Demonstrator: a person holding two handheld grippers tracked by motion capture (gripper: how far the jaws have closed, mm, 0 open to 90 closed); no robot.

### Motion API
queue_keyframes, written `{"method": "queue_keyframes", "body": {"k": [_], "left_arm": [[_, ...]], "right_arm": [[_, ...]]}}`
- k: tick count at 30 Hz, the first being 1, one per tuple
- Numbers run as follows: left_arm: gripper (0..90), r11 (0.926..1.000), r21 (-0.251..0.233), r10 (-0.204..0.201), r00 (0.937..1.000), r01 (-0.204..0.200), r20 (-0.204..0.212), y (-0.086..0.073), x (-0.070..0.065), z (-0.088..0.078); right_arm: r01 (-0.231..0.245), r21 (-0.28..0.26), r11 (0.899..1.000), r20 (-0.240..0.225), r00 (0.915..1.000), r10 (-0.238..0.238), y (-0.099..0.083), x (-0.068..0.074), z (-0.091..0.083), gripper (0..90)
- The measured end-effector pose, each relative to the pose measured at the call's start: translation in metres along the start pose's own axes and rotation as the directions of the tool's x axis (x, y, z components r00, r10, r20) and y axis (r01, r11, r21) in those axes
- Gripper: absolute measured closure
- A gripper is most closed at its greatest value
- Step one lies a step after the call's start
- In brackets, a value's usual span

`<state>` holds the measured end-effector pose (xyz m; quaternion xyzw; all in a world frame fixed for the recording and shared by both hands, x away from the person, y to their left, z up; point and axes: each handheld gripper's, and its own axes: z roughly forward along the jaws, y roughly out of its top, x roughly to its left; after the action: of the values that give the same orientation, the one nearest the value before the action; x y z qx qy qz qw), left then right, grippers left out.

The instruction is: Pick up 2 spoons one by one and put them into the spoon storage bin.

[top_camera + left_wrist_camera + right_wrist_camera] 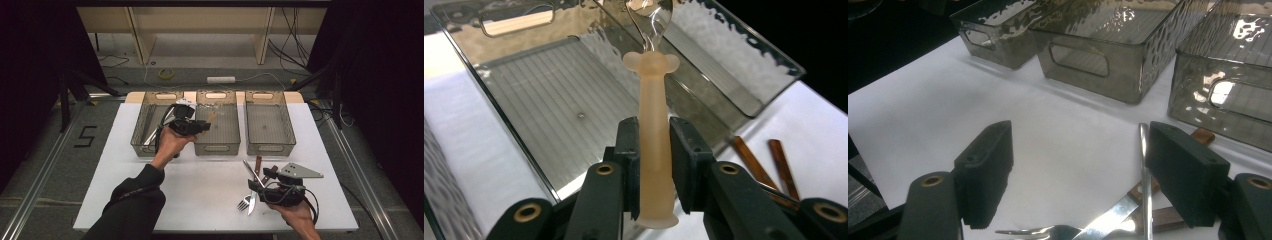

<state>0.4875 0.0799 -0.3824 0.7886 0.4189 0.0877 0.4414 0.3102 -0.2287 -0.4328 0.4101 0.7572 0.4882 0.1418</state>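
The plastic spoon (pixel 655 135), pinched low on its handle by the left gripper's (pixel 654 150) fingers above the middle bin (pixel 216 131), could have pivoted and slipped; the right gripper's (pixel 1080 170) fingers were held open over cutlery (pixel 251 192) on the desk (pixel 200 185).

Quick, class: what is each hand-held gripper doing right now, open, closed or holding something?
Left hand-held gripper: closed on the handle of a plastic spoon.
Right hand-held gripper: open, holding nothing, above the cutlery.
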Motion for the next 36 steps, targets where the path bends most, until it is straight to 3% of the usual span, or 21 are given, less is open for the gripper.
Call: {"method": "queue_keyframes", "body": {"k": [6, 16, 26, 36], "left_arm": [[74.6, 0.9996, -0.007, -0.027, 0.9994, 0.027, -0.020, 0.006, 0.002, 0.010], [74.5, 0.9966, 0.021, -0.079, 0.9960, 0.080, -0.042, 0.006, 0.011, 0.028], [74.3, 0.9947, 0.037, -0.094, 0.9933, 0.096, -0.068, 0.007, 0.012, 0.039], [72.0, 0.9911, 0.087, -0.094, 0.9923, 0.101, -0.080, 0.006, 0.009, 0.052]], "right_arm": [[-0.001, -0.002, 1.000, -0.002, 1.0000, 0.001, 0.000, -0.001, -0.001, 28.3], [-0.002, -0.002, 1.000, -0.004, 1.0000, 0.002, 0.000, 0.000, -0.001, 28.3], [-0.002, -0.004, 1.000, -0.006, 1.0000, 0.002, 0.000, 0.000, -0.001, 28.3], [0.001, -0.008, 1.000, -0.009, 1.0000, -0.001, 0.001, 0.001, -0.002, 28.3]]}}
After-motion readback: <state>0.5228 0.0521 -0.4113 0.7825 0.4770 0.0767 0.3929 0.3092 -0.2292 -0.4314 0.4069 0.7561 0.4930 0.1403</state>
